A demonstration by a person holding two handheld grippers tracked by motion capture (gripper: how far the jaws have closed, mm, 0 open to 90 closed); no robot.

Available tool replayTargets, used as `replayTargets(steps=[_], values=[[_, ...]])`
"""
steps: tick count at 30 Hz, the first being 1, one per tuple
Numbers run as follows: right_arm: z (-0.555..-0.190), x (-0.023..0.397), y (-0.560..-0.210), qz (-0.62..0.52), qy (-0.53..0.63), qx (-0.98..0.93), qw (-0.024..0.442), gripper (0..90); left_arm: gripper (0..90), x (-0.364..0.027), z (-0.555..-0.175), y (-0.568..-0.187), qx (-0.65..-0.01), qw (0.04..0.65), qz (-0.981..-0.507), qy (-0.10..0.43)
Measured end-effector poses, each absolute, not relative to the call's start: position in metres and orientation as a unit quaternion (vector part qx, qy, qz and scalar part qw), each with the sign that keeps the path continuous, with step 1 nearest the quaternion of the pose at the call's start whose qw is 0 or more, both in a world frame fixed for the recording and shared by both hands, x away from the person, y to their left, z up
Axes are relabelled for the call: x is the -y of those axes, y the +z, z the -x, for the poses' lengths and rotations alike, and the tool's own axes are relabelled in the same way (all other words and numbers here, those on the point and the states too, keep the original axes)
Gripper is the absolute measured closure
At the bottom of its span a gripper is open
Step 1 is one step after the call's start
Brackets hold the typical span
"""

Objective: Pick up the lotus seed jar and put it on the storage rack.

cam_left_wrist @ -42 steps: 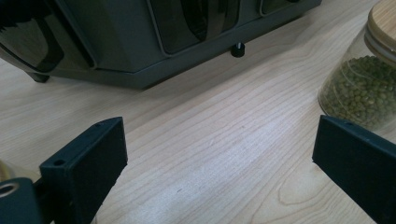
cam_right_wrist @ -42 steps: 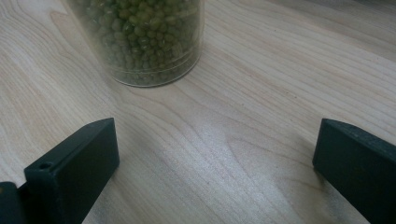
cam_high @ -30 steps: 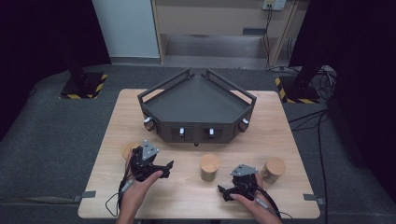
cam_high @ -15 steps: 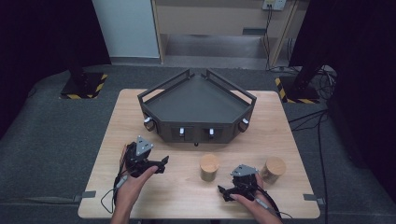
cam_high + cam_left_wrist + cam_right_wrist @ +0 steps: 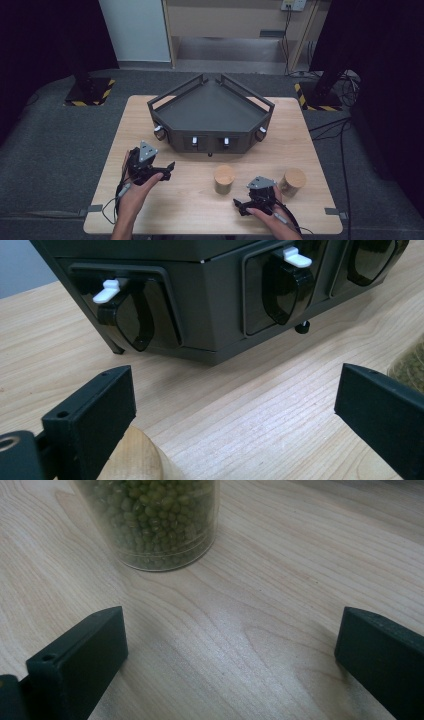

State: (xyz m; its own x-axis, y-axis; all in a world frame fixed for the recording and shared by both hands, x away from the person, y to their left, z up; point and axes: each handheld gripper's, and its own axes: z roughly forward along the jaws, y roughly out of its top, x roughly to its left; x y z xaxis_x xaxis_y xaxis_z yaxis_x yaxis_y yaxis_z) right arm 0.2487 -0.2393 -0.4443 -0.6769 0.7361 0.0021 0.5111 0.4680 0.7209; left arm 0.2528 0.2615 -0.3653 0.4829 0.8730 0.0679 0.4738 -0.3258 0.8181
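Presently, both grippers, left (image 5: 167,170) and right (image 5: 239,206), stand spread and empty. The jar (image 5: 224,179) sits lower centre of the high view. Judged rigid, smooth, moderately heavy with beans; grip mid-wall, below the lid.

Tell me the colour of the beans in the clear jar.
Green beans, clearest in the right gripper view.

both hands grip low over the table, left gripper (image 5: 167,167) and right gripper (image 5: 239,206) with jaws spread wide.
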Motion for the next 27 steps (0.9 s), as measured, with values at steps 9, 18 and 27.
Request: replayTargets(steps=[9,18,27], values=[[-0.249,0.239,-0.444,-0.37,0.359,-0.842,0.157,0.6,1.7,-0.273,-0.254,-0.369,-0.447,0.394,-0.76,0.26],[-0.249,0.239,-0.444,-0.37,0.359,-0.842,0.157,0.6,1.7,-0.284,-0.257,-0.372,-0.452,0.392,-0.754,0.272],[-0.249,0.239,-0.444,-0.37,0.359,-0.842,0.157,0.6,1.7,-0.297,-0.26,-0.383,-0.462,0.402,-0.741,0.276]])
